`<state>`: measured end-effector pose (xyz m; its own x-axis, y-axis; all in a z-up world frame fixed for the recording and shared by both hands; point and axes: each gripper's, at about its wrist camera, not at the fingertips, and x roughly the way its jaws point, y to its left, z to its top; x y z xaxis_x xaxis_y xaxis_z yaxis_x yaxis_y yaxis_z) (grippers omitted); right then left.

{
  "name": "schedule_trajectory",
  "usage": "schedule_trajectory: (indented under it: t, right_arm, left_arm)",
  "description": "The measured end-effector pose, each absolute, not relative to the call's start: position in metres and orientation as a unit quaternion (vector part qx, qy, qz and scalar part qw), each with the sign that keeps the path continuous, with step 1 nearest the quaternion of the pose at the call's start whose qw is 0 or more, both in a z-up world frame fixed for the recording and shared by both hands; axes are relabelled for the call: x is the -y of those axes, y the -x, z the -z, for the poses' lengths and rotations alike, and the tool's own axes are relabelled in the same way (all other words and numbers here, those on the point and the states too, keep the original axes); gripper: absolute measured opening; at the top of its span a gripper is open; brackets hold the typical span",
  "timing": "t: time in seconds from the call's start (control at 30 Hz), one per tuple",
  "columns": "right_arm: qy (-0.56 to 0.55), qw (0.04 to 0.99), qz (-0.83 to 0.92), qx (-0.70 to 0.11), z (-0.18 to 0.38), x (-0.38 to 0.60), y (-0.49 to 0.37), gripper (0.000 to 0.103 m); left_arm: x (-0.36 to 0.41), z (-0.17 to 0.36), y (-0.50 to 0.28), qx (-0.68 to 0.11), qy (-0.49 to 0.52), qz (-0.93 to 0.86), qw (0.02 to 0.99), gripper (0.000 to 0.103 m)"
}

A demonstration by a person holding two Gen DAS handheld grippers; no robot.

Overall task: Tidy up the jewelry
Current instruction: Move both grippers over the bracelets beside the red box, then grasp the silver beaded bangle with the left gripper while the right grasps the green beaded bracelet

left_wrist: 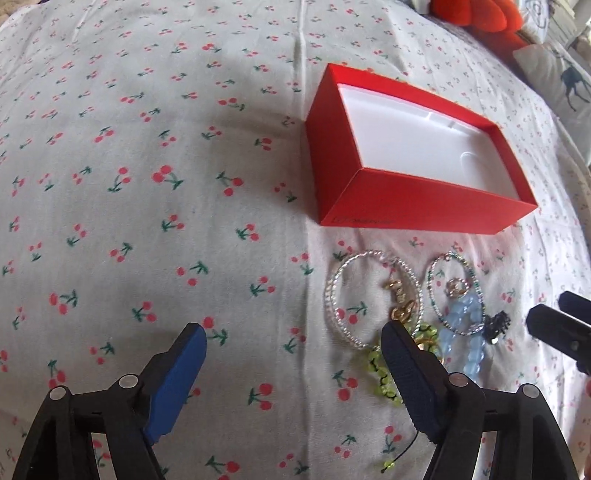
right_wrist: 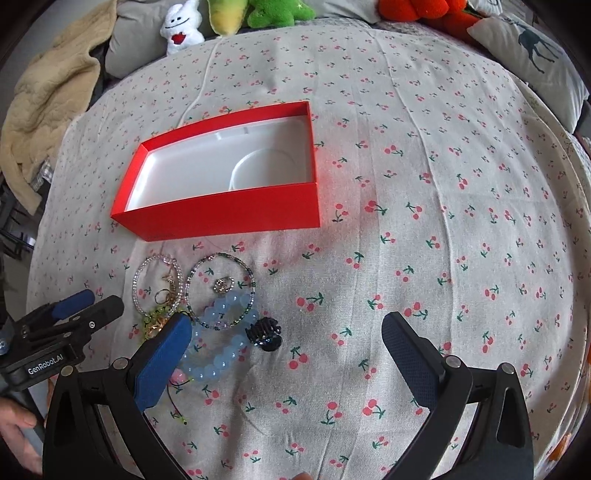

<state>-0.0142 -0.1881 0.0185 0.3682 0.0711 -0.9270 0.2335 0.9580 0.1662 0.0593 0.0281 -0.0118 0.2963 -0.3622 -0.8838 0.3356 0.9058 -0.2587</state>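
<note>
An open red box [left_wrist: 417, 205] with a white, empty inside lies on a cherry-print sheet; it also shows in the right wrist view [right_wrist: 221, 212]. In front of it lies a pile of jewelry: a clear bead bracelet [left_wrist: 334, 295], a green-and-silver bead bracelet [right_wrist: 221, 258], a blue bead bracelet [right_wrist: 221, 354], a yellow-green bead string [left_wrist: 384, 380], gold charms [left_wrist: 402, 308] and a black hair claw [right_wrist: 264, 332]. My left gripper [left_wrist: 295, 334] is open and empty just left of the pile. My right gripper [right_wrist: 288, 328] is open and empty, its left finger over the pile's edge.
Plush toys [right_wrist: 236, 16], a beige blanket [right_wrist: 40, 96] and a deer-print pillow [right_wrist: 532, 55] lie along the far side of the bed. The left gripper's body [right_wrist: 55, 339] shows at the left of the right wrist view.
</note>
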Motion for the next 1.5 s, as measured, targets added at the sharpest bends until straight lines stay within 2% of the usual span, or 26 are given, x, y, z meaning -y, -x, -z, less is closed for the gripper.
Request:
schedule_trajectory:
  t: [0.1,0.17,0.23,0.57,0.67,0.7,0.73,0.9,1.27,1.5]
  right_arm:
    - [-0.142,0.833,0.005,-0.534,-0.017,0.18,0.009,0.098]
    - [-0.127,0.842,-0.015,-0.524,-0.014,0.173,0.006,0.096]
    - [-0.115,0.843,-0.033,-0.524,-0.009,0.167,0.005,0.091]
    - [-0.053,0.836,-0.049,-0.543,0.024,0.144,-0.014,0.08]
    - [-0.032,0.839,-0.045,-0.541,0.025,0.138,-0.015,0.07]
    - [-0.029,0.84,-0.045,-0.54,0.025,0.137,-0.016,0.062]
    - [-0.029,0.841,-0.047,-0.537,0.023,0.135,-0.016,0.058]
    - [-0.04,0.847,-0.043,-0.529,0.02,0.138,-0.015,0.054]
    - [-0.088,0.863,-0.025,-0.496,-0.001,0.164,0.004,0.054]
    - [-0.099,0.865,-0.026,-0.492,-0.005,0.171,0.011,0.054]
  left_arm:
    - [-0.024,0.015,-0.063,-0.541,0.01,0.244,0.805,0.074]
    - [-0.023,0.018,-0.066,-0.536,0.007,0.245,0.808,0.063]
    - [-0.023,0.02,-0.068,-0.53,0.006,0.244,0.812,0.059]
    - [-0.033,0.02,-0.059,-0.508,-0.024,0.228,0.83,0.06]
    - [-0.037,0.02,-0.059,-0.508,-0.017,0.227,0.831,0.06]
    - [-0.037,0.02,-0.059,-0.509,-0.016,0.228,0.83,0.06]
    - [-0.038,0.02,-0.058,-0.509,-0.017,0.229,0.83,0.06]
    - [-0.033,0.02,-0.054,-0.509,-0.023,0.24,0.827,0.065]
    - [0.007,0.021,-0.054,-0.514,-0.045,0.278,0.81,0.078]
    - [0.038,0.027,-0.056,-0.514,-0.085,0.262,0.813,0.08]
